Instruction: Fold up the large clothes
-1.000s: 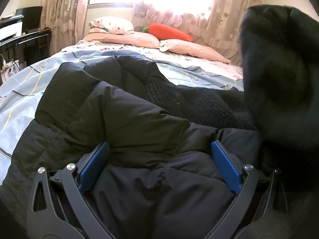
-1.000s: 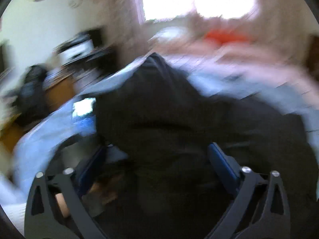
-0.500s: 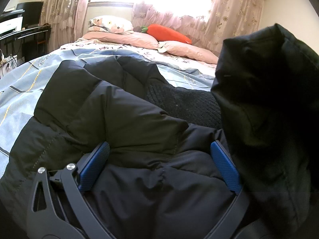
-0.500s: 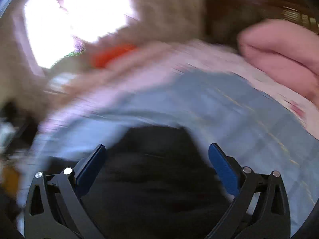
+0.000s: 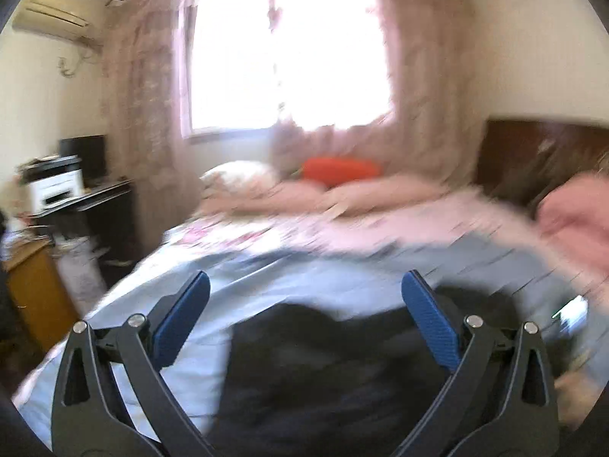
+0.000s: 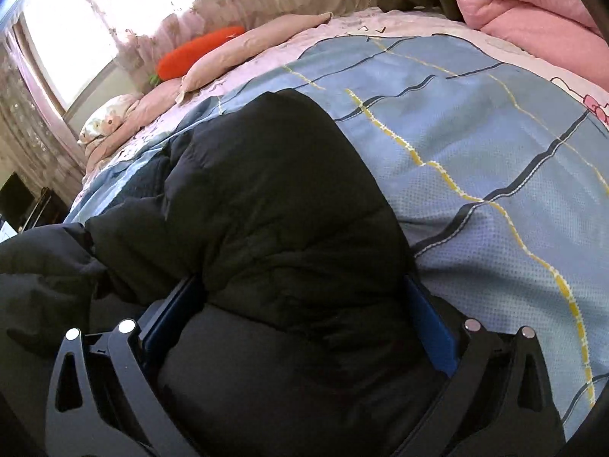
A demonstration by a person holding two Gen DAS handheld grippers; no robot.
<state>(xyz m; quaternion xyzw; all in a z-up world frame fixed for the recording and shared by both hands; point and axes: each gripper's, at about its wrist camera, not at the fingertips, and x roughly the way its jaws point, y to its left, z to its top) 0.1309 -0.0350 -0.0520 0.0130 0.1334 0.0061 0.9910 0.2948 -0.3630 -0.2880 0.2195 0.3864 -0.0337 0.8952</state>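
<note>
A black padded jacket (image 6: 274,205) lies on the bed with the blue checked sheet (image 6: 475,144). In the right wrist view its quilted bulk fills the space between the wide-spread blue pads of my right gripper (image 6: 300,320), which presses low into the fabric, jaws open. In the blurred left wrist view the jacket (image 5: 342,365) shows as a dark mass below my left gripper (image 5: 302,320), which is open, empty and raised above the bed.
Pink pillows (image 6: 259,42) and an orange carrot cushion (image 6: 198,53) lie at the window end. A folded pink quilt (image 6: 540,15) sits at the right. A desk with a printer (image 5: 57,186) stands left of the bed. A dark headboard (image 5: 540,152) stands at right.
My left gripper has lifted off the jacket and swung up, its view now blurred. My right gripper has come down onto the jacket's folded part.
</note>
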